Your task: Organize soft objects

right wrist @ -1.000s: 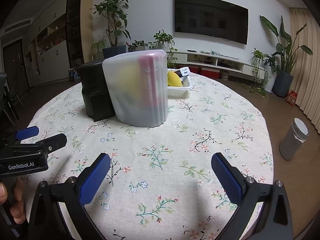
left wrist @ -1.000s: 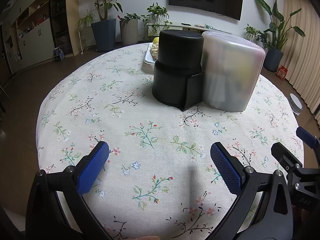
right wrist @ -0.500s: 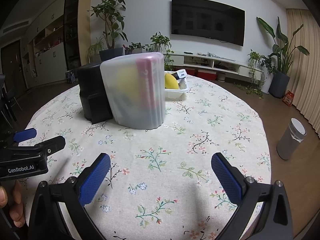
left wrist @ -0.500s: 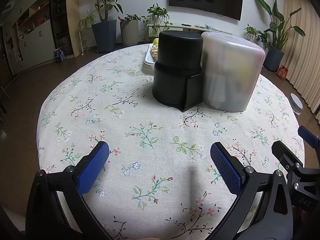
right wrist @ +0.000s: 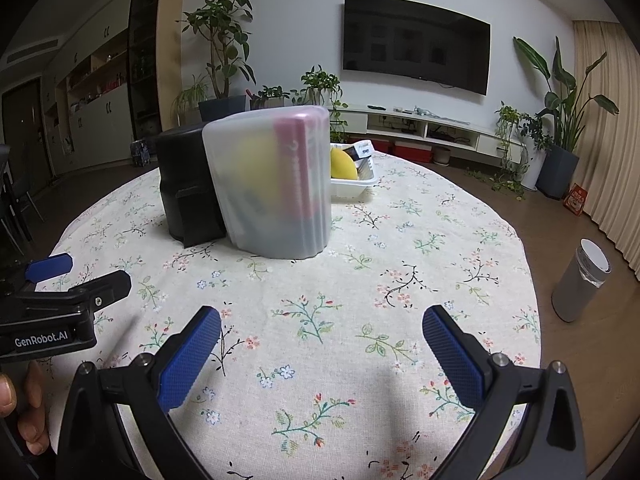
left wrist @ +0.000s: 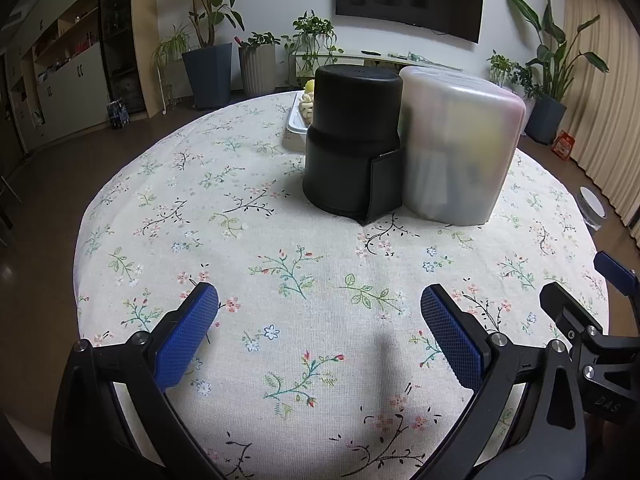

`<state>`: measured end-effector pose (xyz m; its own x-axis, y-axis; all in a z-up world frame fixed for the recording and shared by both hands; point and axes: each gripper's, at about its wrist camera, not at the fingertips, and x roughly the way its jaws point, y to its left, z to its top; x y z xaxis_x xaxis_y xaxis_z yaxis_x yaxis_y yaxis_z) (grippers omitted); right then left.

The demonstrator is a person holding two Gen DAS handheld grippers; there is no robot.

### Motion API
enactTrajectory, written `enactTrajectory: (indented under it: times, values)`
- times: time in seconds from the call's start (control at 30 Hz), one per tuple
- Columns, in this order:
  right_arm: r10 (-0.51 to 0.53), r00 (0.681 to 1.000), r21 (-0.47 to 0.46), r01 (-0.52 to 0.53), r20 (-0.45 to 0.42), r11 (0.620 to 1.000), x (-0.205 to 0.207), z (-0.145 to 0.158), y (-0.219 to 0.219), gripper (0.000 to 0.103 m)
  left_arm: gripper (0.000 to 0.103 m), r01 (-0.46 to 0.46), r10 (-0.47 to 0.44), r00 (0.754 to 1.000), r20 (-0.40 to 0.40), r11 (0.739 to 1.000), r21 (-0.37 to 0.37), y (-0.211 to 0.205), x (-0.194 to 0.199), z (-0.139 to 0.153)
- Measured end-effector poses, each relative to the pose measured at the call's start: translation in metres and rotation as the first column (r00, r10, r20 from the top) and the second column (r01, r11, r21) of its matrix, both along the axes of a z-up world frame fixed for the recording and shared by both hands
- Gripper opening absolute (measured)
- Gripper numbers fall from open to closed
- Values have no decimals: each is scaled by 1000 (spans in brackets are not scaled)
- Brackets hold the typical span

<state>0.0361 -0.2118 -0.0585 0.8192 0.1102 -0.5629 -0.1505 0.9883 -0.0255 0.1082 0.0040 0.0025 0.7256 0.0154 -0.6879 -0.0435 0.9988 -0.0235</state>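
Your left gripper [left wrist: 319, 318] & right gripper [right wrist: 321, 334] both hang wide apart, holding nothing, low over the counter [left wrist: 256, 248]. Frosted bin [left wrist: 456, 152] at 12-1 o'clock holds blurry yellow & pink stuff, black tub [left wrist: 352, 148] touching it at 11. White tray [right wrist: 354, 184] behind has yellow items: fits sorting either done or pending.

My left gripper [left wrist: 319, 326]: black plastic frame, two angled arms ending in blue fingers [left wrist: 188, 332] with a fine cross-hatched grip texture. Silver screw heads sit at each arm's pivot points. My right gripper [right wrist: 321, 344] is the same build: black arms, blue textured pads [right wrist: 450, 350], silver screws. From the right wrist view, the left unit's side carries white "GenRobot.AI" lettering on black. From the left wrist view, the right unit shows embossed "DAS" on its black body. Fingertips of my left hand [right wrist: 18, 408] show, bare, no sleeve visible.
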Motion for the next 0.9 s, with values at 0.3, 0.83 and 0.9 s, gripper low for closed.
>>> enactTrajectory:
  times: [0.3,0.83,0.9]
  values:
    - [2,1000,-5,-2,-4,1000,-2,-2,7,103,103,6,-6,1000,13,1000,2,-1,0,2]
    - [3,1000,-6,-3,-7,1000,-2,-3,9,103,103,13,-13,1000,15,1000,1,-2,0,1]
    - [4,1000,-7,-4,-6,1000,-2,-3,9,103,103,10,-10,1000,14,1000,2,-1,0,1]
